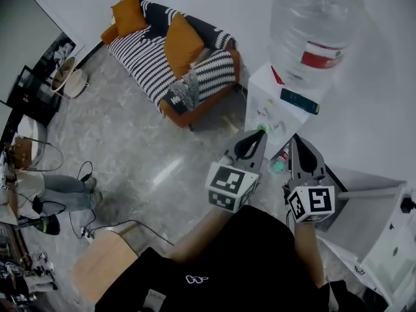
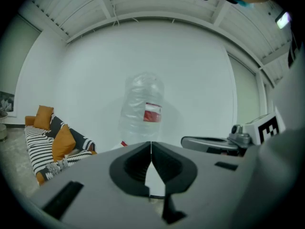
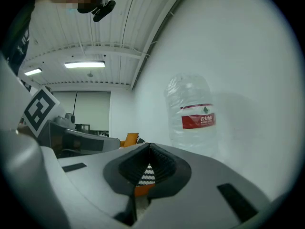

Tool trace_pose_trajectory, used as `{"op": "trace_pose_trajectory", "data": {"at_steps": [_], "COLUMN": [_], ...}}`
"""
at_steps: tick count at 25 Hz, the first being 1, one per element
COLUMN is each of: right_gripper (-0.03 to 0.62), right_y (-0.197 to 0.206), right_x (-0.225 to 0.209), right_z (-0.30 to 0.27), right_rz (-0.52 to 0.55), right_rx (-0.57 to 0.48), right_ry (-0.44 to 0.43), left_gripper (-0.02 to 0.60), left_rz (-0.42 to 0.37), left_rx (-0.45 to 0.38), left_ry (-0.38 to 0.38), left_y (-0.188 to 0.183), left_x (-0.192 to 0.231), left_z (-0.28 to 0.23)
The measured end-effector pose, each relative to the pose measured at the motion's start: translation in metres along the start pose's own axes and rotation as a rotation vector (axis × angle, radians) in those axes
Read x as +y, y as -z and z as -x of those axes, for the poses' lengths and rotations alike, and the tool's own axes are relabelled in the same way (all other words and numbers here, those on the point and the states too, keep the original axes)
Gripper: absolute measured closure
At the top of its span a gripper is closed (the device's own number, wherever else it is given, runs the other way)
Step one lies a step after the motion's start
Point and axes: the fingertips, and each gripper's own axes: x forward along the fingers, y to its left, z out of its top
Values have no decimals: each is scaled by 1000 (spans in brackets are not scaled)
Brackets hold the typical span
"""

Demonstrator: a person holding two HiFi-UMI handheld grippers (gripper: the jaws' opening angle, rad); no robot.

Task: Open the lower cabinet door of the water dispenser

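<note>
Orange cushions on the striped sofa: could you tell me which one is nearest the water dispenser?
The middle cushion on the sofa; the other cushion sits at its far end.

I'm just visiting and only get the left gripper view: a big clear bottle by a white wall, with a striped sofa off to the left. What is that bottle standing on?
Observer: The head view shows the bottle sitting on top of a white water dispenser. In your view the left tongs hide most of it.
Operator: Are the other tongs holding anything?
Observer: No. The right gripper view shows the right tongs with their jaws shut together and nothing between them.
Operator: Is anyone else in the room?
Observer: Yes. The head view shows a person in jeans at its left edge, beyond the sofa's end of the floor.
</note>
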Motion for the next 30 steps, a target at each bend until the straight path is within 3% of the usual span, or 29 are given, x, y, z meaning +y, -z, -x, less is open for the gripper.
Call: {"op": "trace_pose_trajectory", "data": {"at_steps": [7,14,26,30], "right_gripper": [583,583,583,583], "right_y": [1,-2,4,11], "right_x": [-26,-35,-82,-83], "right_z": [-10,-9,-4,-2], "right_rz": [-6,-11,-35,-36], "right_rx": [3,9,50,94], "right_ry": [72,69,108,92], "left_gripper": [569,571,570,571], "left_rz": [51,105,108,124], "left_rx": [-35,-8,35,73], "left_ry": [-43,-69,11,-3], "left_y": [-7,0,3,13], "left_x": [36,52,10,13], "left_z": [-11,-23,-65,-69]}}
